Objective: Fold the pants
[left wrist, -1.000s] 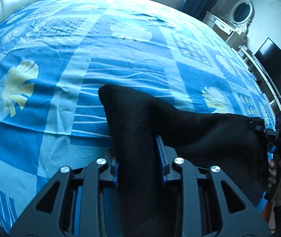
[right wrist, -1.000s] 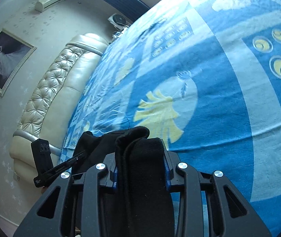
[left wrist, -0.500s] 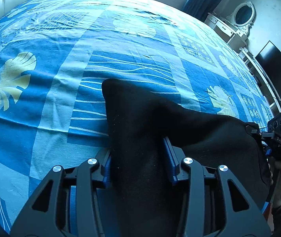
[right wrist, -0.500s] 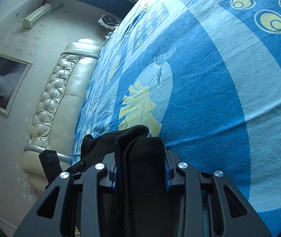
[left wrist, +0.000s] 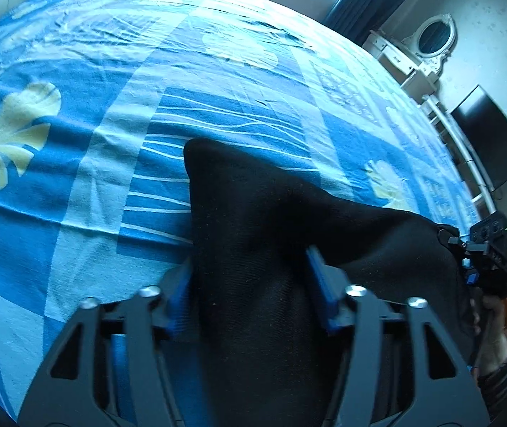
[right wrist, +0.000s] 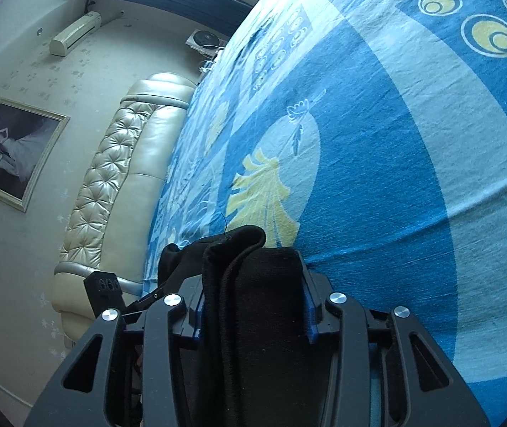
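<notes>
Pants hang black between your grippers: your left gripper pinches one bunched end, your right gripper clamps the other, above the blue bedsheet.

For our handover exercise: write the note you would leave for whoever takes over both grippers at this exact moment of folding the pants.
Left gripper: shut on the black pants, cloth bunched between its fingers.
Right gripper: shut on the pants' other end, several layers stacked between its fingers.
The pants hang stretched between the two grippers above the blue patterned bedspread, not laid down.
Done: both ends gripped and lifted.
Left: lay the pants flat on the bed, complete the fold, smooth, release. How many folds are already made cannot be told.
</notes>
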The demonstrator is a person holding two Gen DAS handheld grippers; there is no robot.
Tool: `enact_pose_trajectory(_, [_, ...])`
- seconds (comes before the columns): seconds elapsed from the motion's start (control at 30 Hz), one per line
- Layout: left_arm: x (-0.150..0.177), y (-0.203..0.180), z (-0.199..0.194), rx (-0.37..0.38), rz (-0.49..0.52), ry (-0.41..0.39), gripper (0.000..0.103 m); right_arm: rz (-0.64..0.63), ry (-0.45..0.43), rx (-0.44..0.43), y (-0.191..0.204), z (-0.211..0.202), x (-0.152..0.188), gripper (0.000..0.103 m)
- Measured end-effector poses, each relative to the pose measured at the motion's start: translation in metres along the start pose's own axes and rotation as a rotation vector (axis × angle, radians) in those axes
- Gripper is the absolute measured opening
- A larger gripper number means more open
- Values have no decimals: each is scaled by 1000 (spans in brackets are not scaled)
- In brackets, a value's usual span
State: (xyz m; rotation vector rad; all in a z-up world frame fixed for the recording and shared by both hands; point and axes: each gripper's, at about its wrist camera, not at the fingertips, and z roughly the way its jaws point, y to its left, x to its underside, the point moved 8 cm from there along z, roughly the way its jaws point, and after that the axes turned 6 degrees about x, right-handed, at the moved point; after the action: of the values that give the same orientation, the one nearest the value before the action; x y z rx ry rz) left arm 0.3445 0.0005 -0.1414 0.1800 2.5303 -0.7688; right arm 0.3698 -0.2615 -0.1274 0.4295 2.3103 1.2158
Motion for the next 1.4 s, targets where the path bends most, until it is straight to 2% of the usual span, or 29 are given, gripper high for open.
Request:
enact_pose_trajectory(0.03, [1, -1, 0, 26, -8, 4, 83, -4, -5, -20, 3, -1, 0, 51])
enact_pose_trajectory(0.1, [2, -4, -3, 45, -9, 4, 89, -18, -13, -72, 10, -6, 1, 63])
enact_pose_trajectory(0.17, [5, -5, -7, 50, -10, 5, 91, -28, -16, -84, 15, -10, 3, 75])
enact_pose_trajectory(0.23, [11, -3, -14, 67, -22, 4, 92, -33, -13, -73, 17, -13, 5, 78])
enact_pose_trajectory(0.37, [24, 4, -32, 120, -79, -17, 92, -23, -3, -56, 15, -25, 13, 79])
enact_pose_trajectory(0.47, [39, 17, -54, 146, -162, -52, 93, -4, -10, -53, 9, -42, 20, 79])
enact_pose_trajectory(0.7, [79, 29, -91, 238, -309, -75, 93, 35, -34, -13, -8, -81, 47, 80])
enact_pose_trajectory(0.87, [111, 18, -109, 267, -318, -65, 93, 36, -26, 31, -14, -103, 70, 81])
enact_pose_trajectory(1.07, [135, -3, -110, 347, -326, -32, 93, 51, -10, 42, -15, -114, 92, 82])
enact_pose_trajectory(1.4, [132, -23, -80, 397, -337, 7, 93, 29, 47, 39, 9, -79, 110, 82])
